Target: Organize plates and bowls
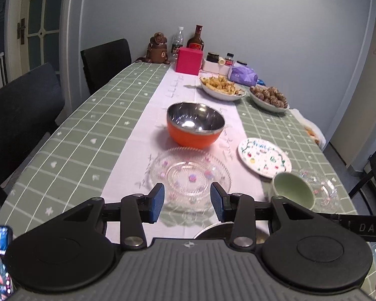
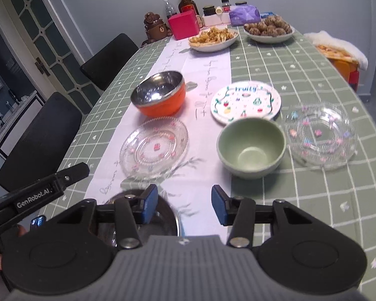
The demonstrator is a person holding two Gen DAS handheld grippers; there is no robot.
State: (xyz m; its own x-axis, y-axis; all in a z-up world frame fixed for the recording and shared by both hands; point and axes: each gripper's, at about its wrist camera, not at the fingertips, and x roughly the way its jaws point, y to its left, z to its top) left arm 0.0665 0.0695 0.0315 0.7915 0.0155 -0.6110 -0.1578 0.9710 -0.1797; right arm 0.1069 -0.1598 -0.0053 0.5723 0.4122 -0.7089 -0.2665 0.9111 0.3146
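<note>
On the table stand an orange bowl with a steel inside [image 1: 195, 128] [image 2: 159, 92], a clear glass plate with pink flowers [image 1: 190, 175] [image 2: 155, 146], a white painted plate [image 1: 264, 156] [image 2: 245, 100], a pale green bowl [image 1: 292, 192] [image 2: 252, 146] and a second clear glass plate [image 1: 320, 190] [image 2: 319, 135]. A steel bowl [image 2: 163, 215] sits at the near edge under the right gripper. My left gripper [image 1: 187, 202] is open and empty, just above the near rim of the first glass plate. My right gripper [image 2: 184, 204] is open and empty, in front of the green bowl.
At the far end are a plate of fries [image 1: 221, 86], a bowl of brown round food [image 1: 269, 96], a pink box [image 1: 188, 60], bottles, jars and a purple tissue pack [image 1: 244, 75]. Dark chairs [image 1: 20, 105] stand along the left side. The left gripper's body [image 2: 37, 193] shows at left.
</note>
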